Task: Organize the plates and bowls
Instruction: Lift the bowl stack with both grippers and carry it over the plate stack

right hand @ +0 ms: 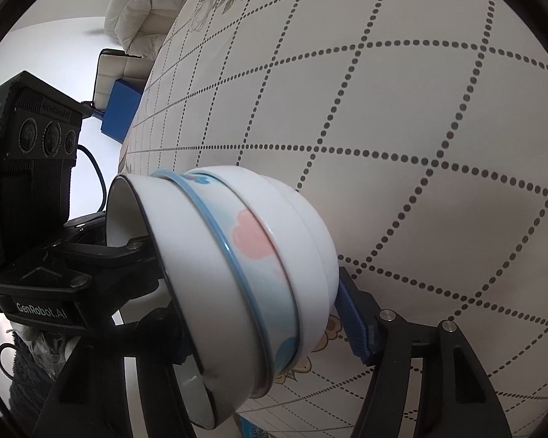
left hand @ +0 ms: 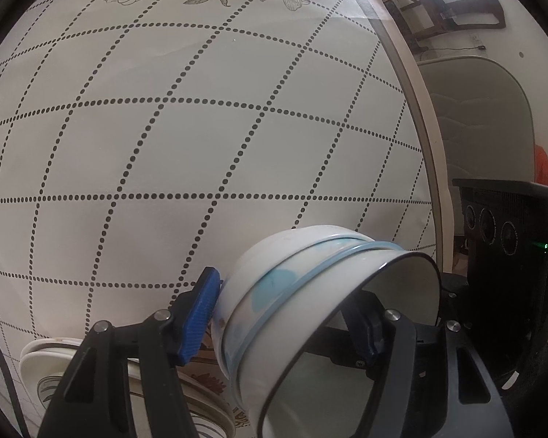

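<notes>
The nested bowls (right hand: 244, 266) are looking like glossy, smooth glazed ceramic, the tablecloth (left hand: 201, 127) is showing a matt, faintly sheened printed surface, and the ribbed blue pads (left hand: 197, 321) are appearing rubbery on matt black plastic fingers (left hand: 128, 357).

**Both grippers clamped, angled down**

Left gripper (left hand: 288, 325): tilted steeply downward, one blue pad (left hand: 199, 315) pressed on the outside of a stack of bowls (left hand: 274, 314), the other inside the rim. Right gripper (right hand: 270, 332): angled down less steeply, jaws gripping the same stack from the opposite side.
</notes>
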Available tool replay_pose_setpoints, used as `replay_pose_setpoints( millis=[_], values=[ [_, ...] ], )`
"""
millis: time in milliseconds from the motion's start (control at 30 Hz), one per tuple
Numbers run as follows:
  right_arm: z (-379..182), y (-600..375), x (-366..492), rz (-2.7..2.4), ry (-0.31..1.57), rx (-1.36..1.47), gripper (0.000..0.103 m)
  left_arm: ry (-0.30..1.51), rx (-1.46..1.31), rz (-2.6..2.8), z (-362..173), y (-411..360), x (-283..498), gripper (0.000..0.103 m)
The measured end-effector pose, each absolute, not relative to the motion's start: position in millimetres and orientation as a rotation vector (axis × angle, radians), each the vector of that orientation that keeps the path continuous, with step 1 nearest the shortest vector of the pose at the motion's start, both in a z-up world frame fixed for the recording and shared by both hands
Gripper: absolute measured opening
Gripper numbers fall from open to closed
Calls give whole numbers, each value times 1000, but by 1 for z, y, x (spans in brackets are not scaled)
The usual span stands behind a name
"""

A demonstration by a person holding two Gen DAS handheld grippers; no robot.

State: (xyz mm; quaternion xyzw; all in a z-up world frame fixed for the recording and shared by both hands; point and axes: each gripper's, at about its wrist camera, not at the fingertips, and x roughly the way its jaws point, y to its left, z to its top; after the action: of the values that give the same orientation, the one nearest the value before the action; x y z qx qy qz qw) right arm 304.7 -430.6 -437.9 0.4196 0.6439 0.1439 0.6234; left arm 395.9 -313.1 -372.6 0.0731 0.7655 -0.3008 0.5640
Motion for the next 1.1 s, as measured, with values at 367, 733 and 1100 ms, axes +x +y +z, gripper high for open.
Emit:
replay_pose_setpoints(
  millis=[367,733,1100],
  values=[
    [-435,-433,302,334,1504,946,67,1792,192,-683,-366,-314,389,62],
    [-441,-428,306,327,1554,959,67,1827,146,-655,-368,-303,390,62],
    [-443,-428,292,333,1577,1019,67,1831,183,-639,-365,-309,381,61]
  ],
)
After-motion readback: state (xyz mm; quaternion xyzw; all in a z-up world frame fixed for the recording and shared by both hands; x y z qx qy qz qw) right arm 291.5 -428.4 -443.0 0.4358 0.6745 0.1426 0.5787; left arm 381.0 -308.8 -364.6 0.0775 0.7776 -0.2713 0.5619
